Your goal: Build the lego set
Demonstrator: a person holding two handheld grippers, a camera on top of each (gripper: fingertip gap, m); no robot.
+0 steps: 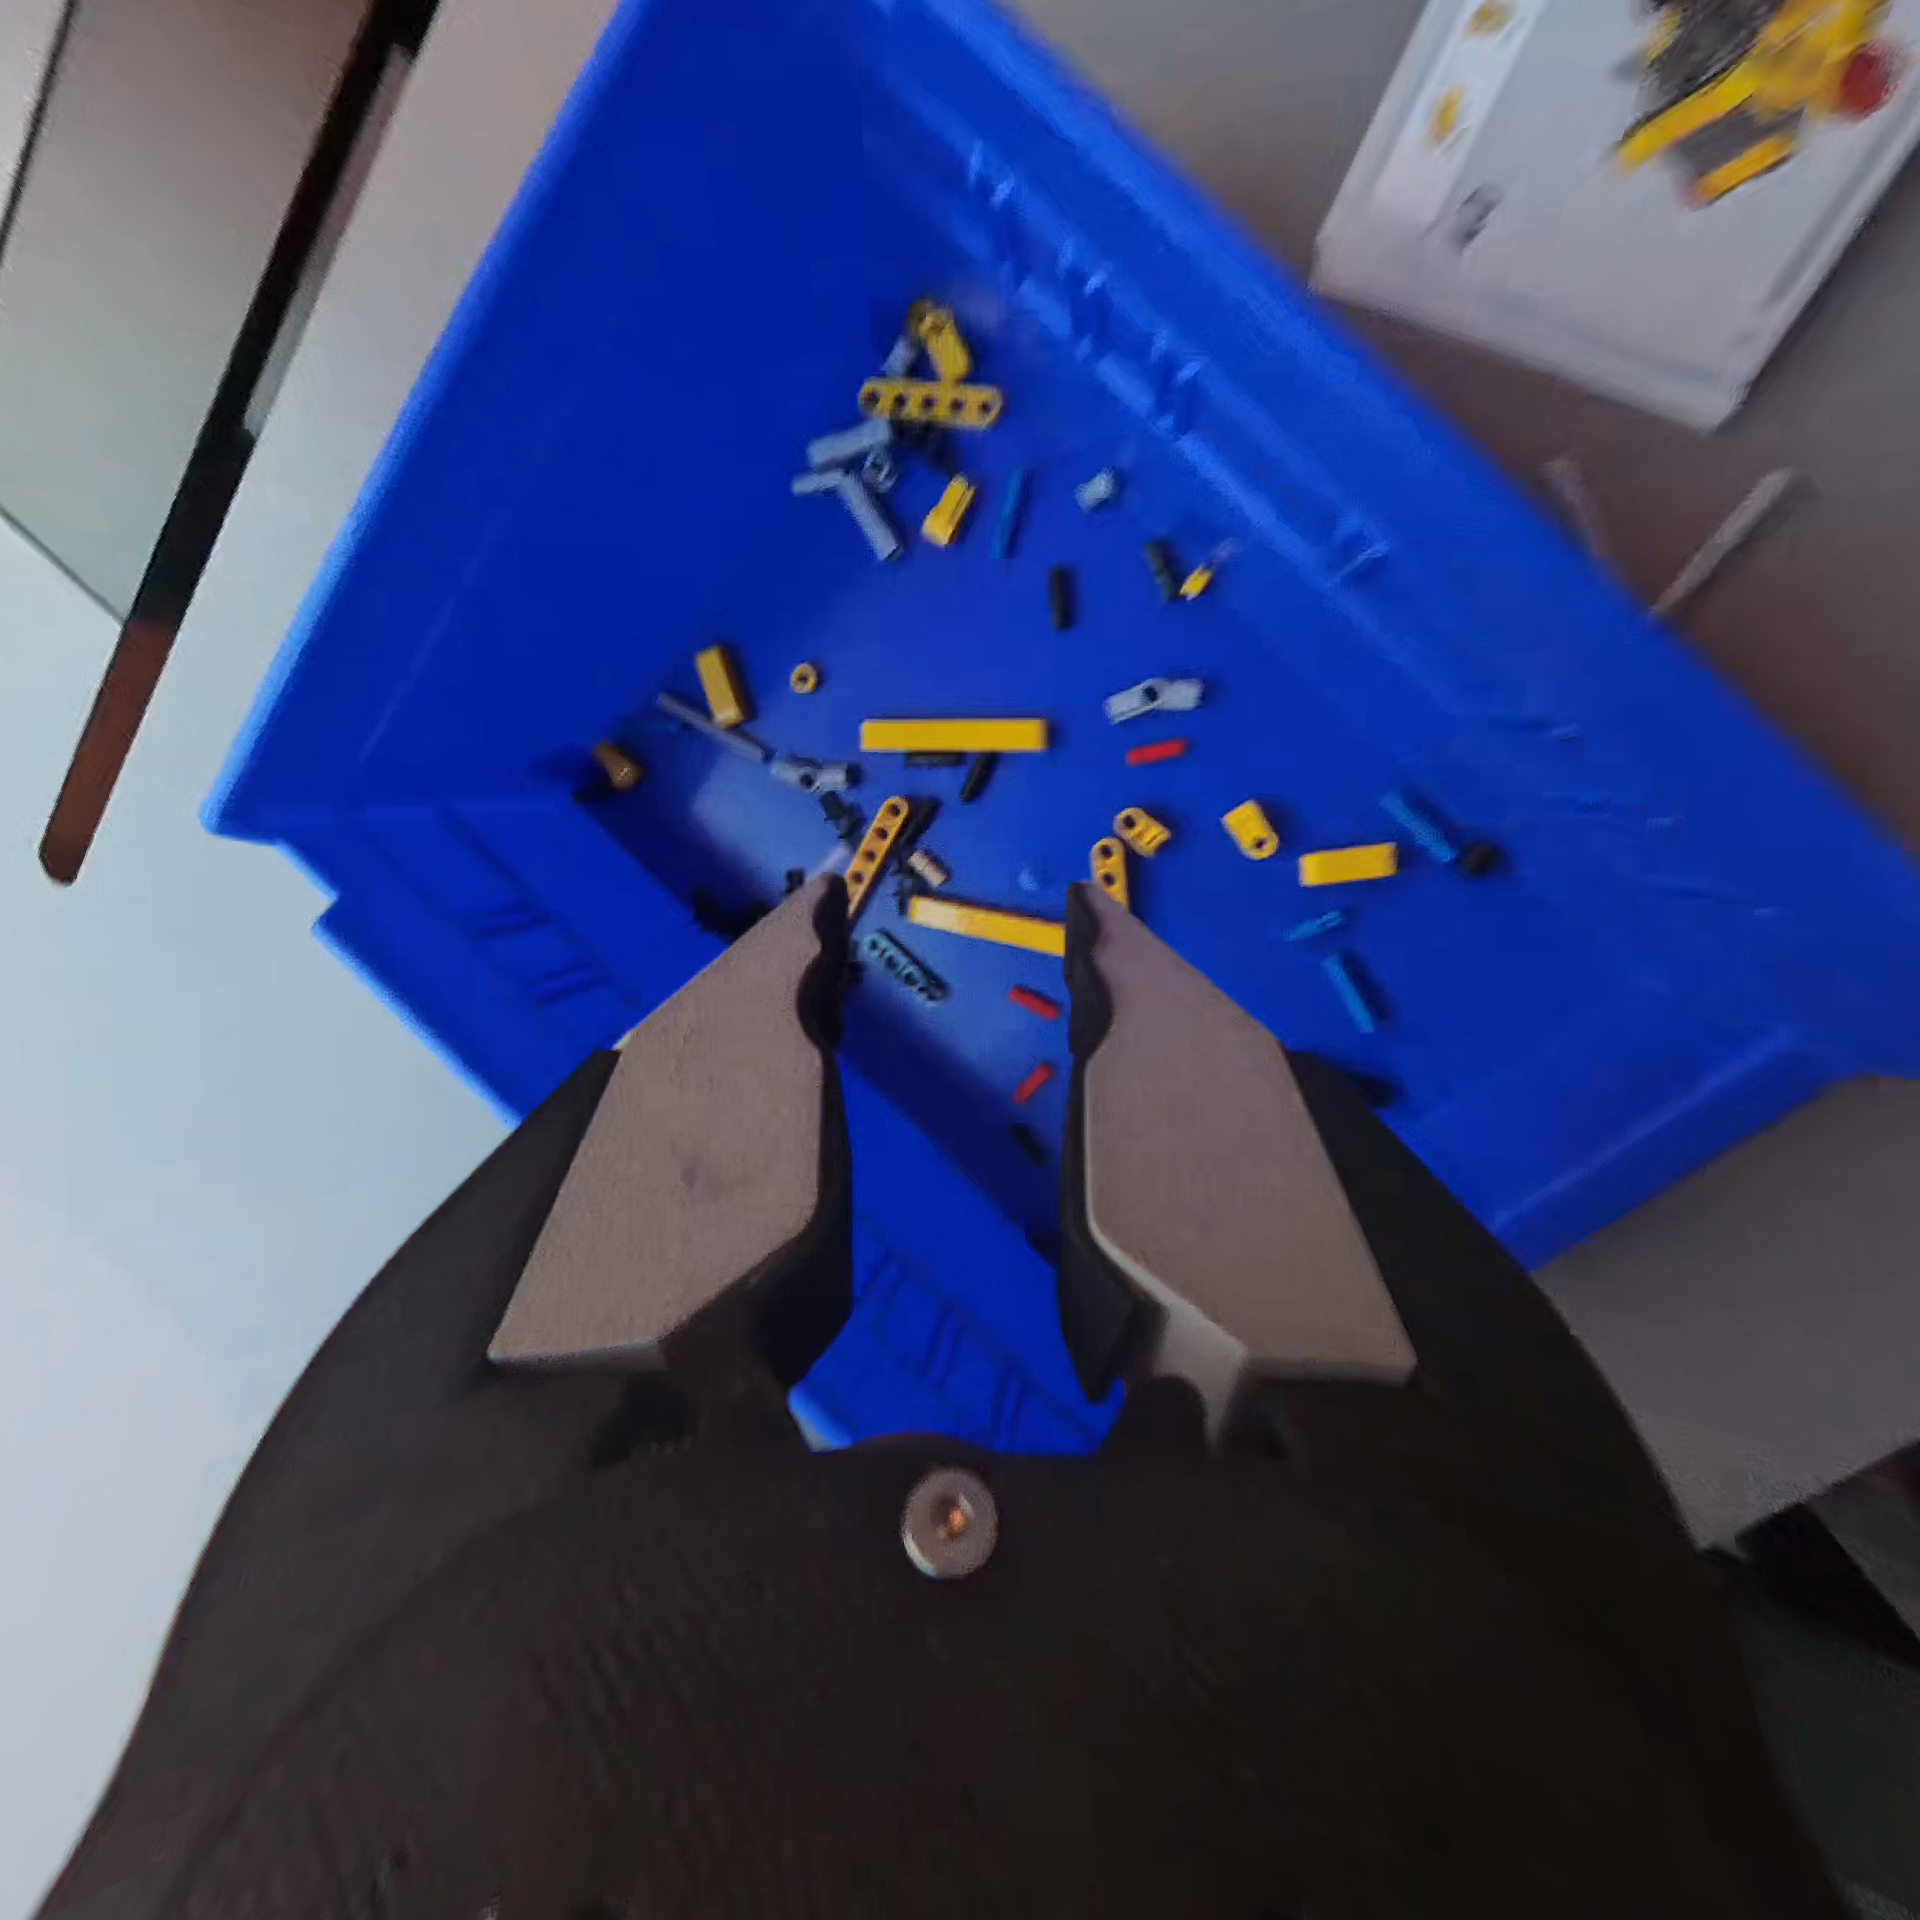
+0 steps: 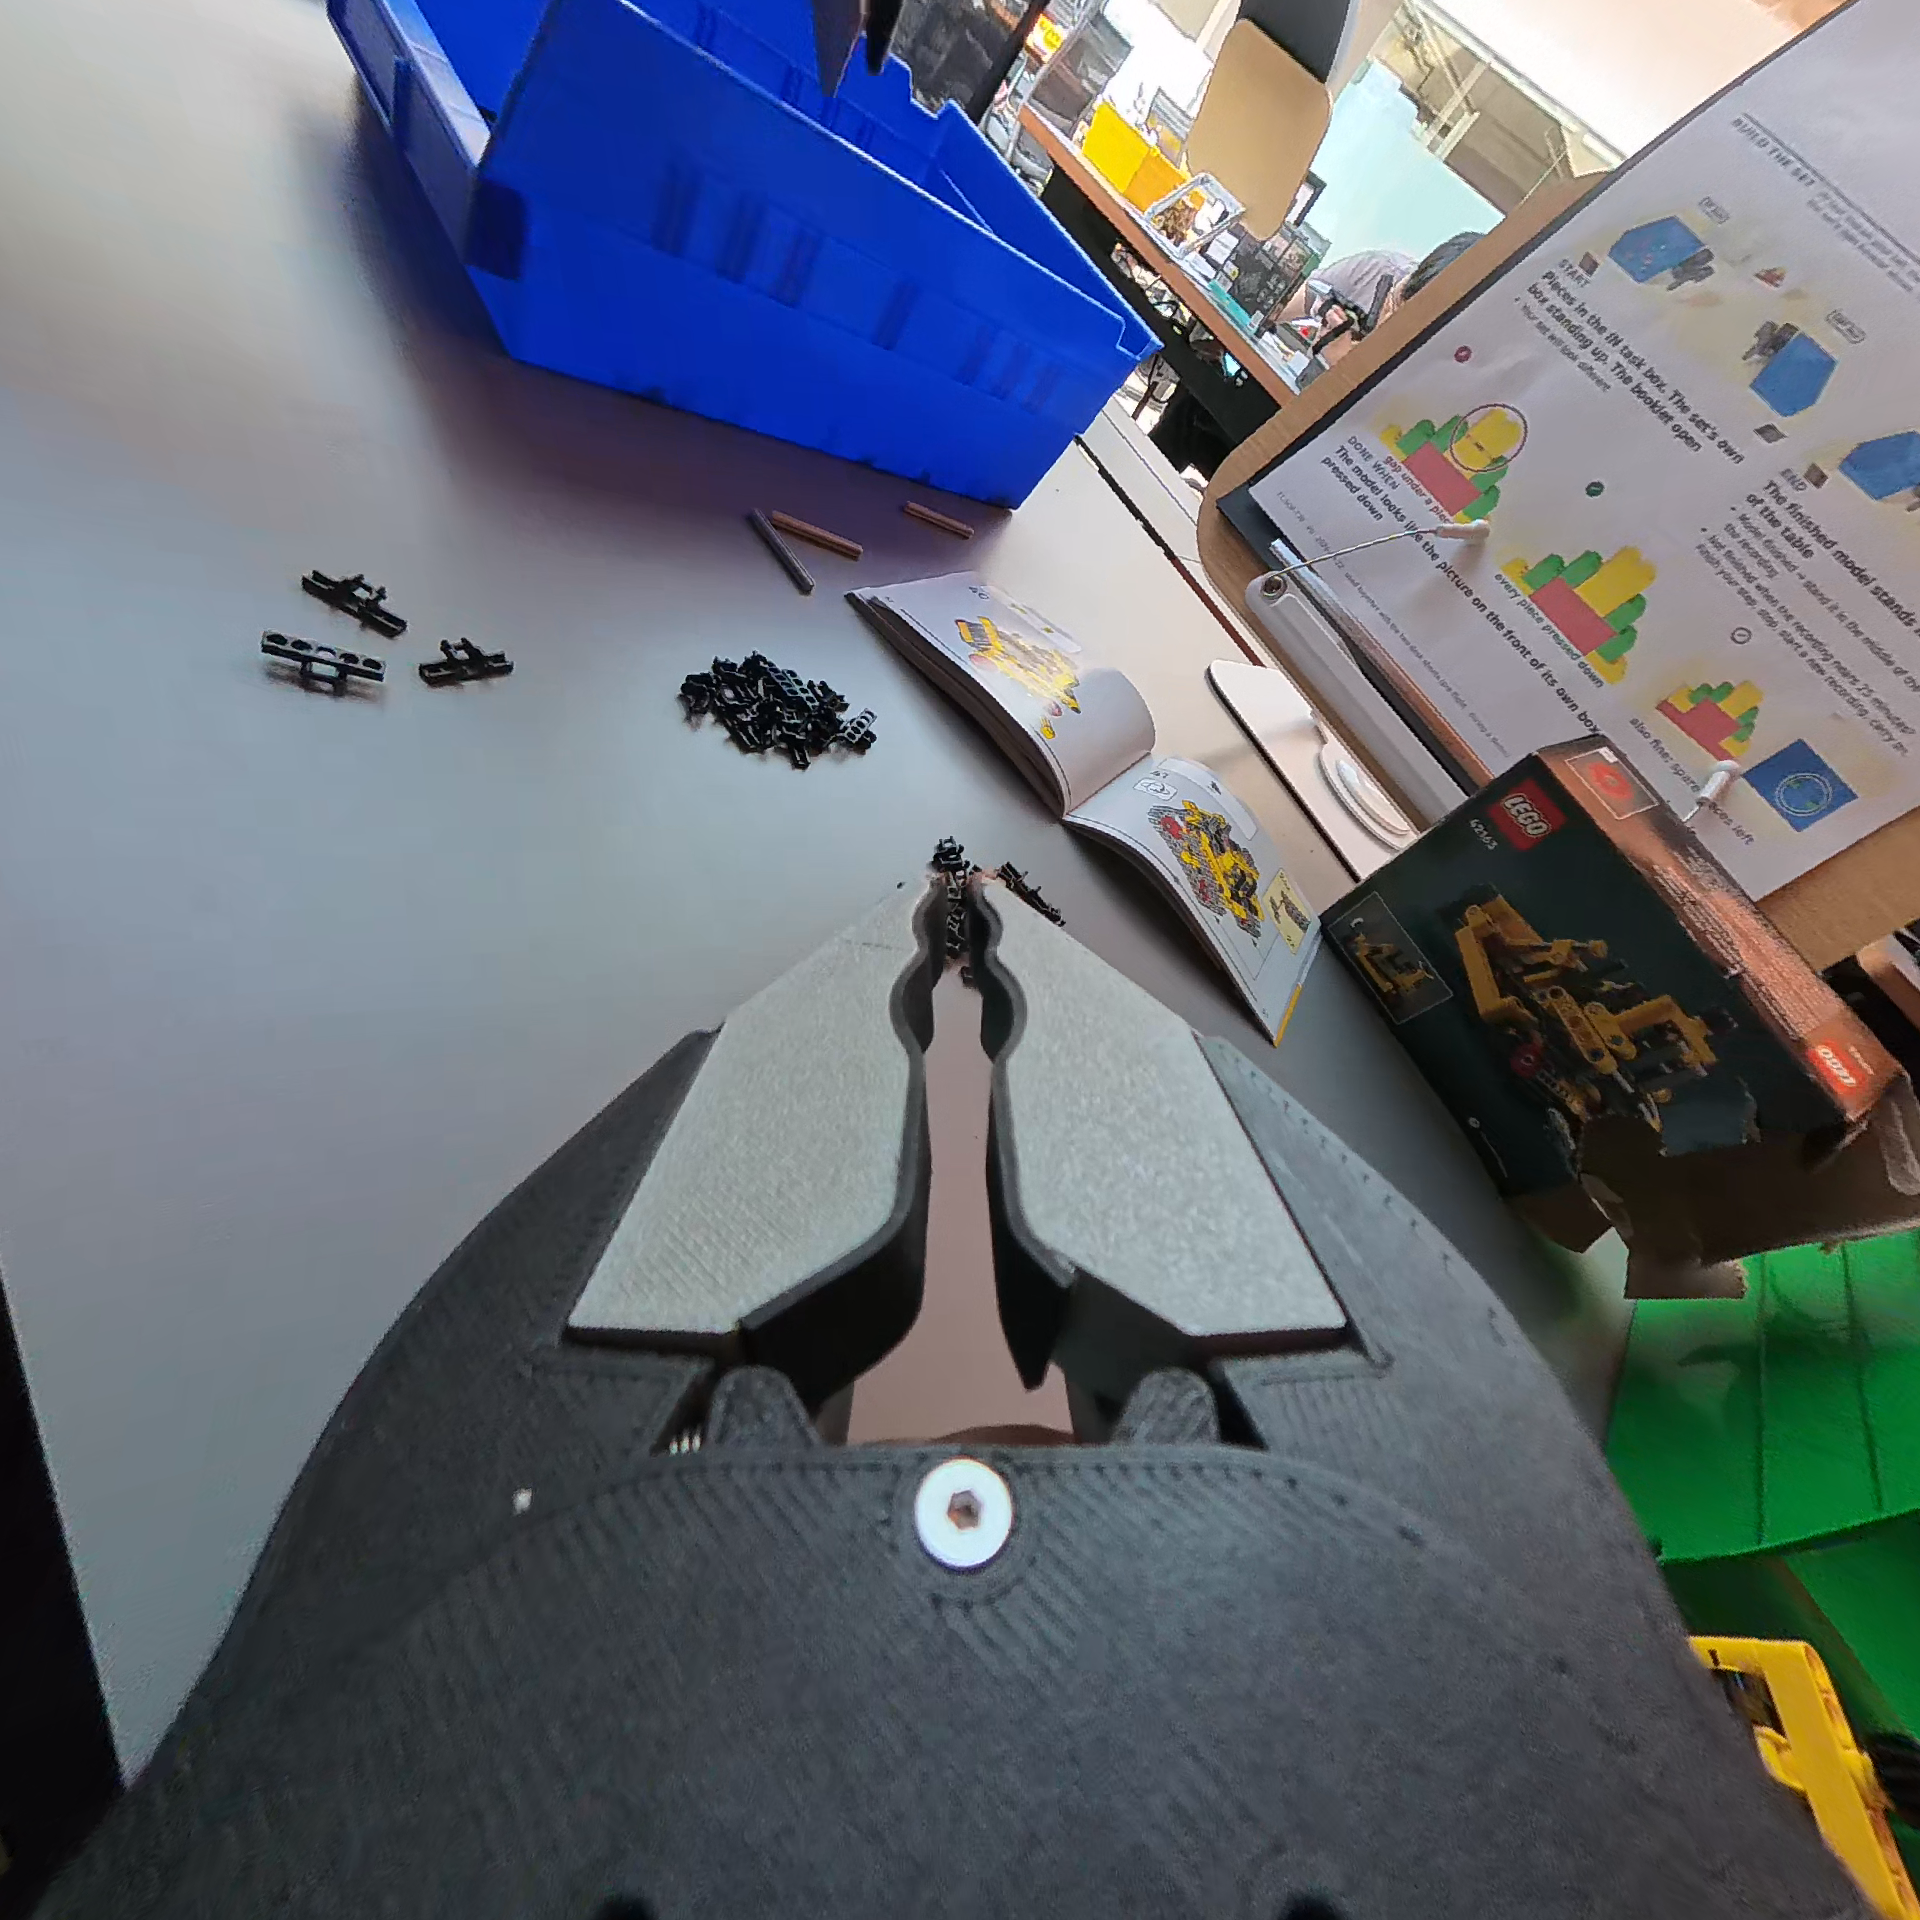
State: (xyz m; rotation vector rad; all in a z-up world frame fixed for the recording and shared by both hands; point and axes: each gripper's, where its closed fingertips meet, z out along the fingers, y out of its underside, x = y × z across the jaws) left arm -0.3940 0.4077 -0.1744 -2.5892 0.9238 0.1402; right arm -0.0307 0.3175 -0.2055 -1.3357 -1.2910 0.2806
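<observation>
Left tongs [image 1: 948, 902] spread over bin [image 1: 582, 436], right tongs [image 2: 961, 906] pinching links [image 2: 954, 914]

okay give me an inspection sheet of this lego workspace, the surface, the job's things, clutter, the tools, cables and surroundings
Surface: grey table, mostly bare.
Job's things: blue bin holding loose yellow, grey, black, red and blue pieces; pile of black links and three separate links on the table; open booklet; set box standing at the right.
Clutter: three thin rods beside the bin.
Tools: left tool open above the bin, holding nothing; right tool shut on black links.
Cables: nothing seen.
Surroundings: instruction sheet on a board, green box, other desks behind.
</observation>
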